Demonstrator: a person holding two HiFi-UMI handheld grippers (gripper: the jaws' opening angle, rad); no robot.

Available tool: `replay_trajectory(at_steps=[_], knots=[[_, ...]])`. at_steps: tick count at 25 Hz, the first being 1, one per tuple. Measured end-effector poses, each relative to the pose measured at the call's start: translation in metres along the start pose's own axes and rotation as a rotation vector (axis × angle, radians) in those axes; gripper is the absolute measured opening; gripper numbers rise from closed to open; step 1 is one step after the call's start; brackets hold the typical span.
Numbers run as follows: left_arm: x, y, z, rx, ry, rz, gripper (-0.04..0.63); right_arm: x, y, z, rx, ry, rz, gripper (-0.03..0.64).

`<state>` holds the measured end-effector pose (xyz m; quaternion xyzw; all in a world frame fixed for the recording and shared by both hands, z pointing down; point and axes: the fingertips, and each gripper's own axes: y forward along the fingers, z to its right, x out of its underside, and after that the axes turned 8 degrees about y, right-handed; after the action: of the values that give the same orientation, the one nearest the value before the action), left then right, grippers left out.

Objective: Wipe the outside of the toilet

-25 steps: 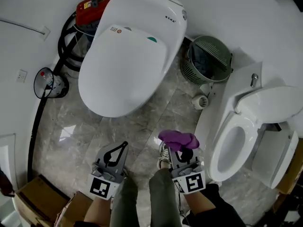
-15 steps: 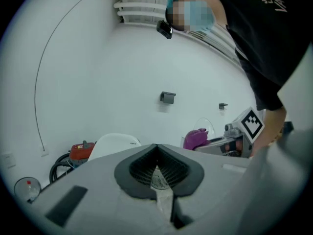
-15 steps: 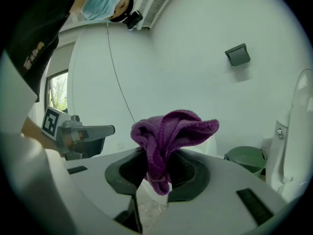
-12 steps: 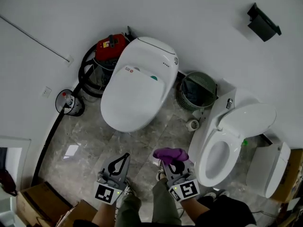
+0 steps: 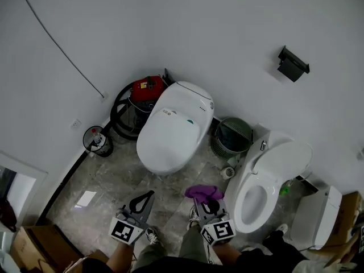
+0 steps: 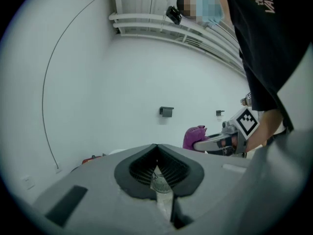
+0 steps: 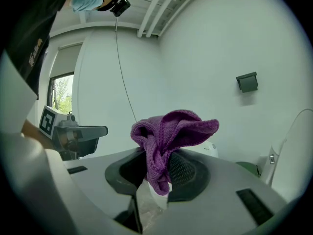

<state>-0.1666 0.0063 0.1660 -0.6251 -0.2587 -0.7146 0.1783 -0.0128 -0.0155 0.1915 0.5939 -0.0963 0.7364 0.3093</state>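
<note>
Two toilets stand against the curved white wall (image 5: 170, 27). The closed toilet (image 5: 173, 132) is a smooth, glossy white oval with its lid down. The open toilet (image 5: 267, 175) to its right has its lid raised and its bowl showing.

The purple cloth (image 5: 202, 192) is near the front rim of the open toilet, touching neither one. It is a knitted, bunched rag, and the right gripper (image 5: 207, 201) clamps it between its ribbed black pads, with folds spilling above the tips. The left gripper (image 5: 149, 195) is beside it, over the floor. Its jaws are pressed together at the tips, with nothing between them.

The floor (image 5: 114, 181) is polished grey marble-patterned tile with a glare patch. A green slatted wastebasket (image 5: 232, 135) sits between the two toilets, with a small white roll (image 5: 227, 172) just in front of it. A red vacuum canister (image 5: 147, 90) with a coiled black hose stands behind the closed toilet on its left. A black fitting (image 5: 293, 64) is mounted on the wall, and a thin cable (image 5: 57, 38) runs across it. A cardboard box (image 5: 23, 249) sits at the lower left.
</note>
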Motion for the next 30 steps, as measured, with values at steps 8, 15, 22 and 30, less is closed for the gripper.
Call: replay_trajectory(at_steps=[8, 15, 22, 30], knots=[[-0.043, -0.056, -0.004, 0.031, 0.05, 0.042, 0.009, -0.026, -0.026, -0.052, -0.003, -0.022, -0.007, 0.104], [-0.056, -0.102, 0.002, 0.065, 0.056, 0.04, 0.009, -0.024, -0.046, -0.095, 0.004, -0.04, -0.012, 0.103], [-0.057, -0.134, 0.006, 0.074, 0.091, 0.047, 0.009, -0.024, -0.059, -0.122, 0.009, -0.084, -0.005, 0.101], [-0.055, -0.156, 0.006, 0.077, 0.125, 0.078, 0.009, -0.015, -0.064, -0.144, 0.012, -0.097, -0.001, 0.1]])
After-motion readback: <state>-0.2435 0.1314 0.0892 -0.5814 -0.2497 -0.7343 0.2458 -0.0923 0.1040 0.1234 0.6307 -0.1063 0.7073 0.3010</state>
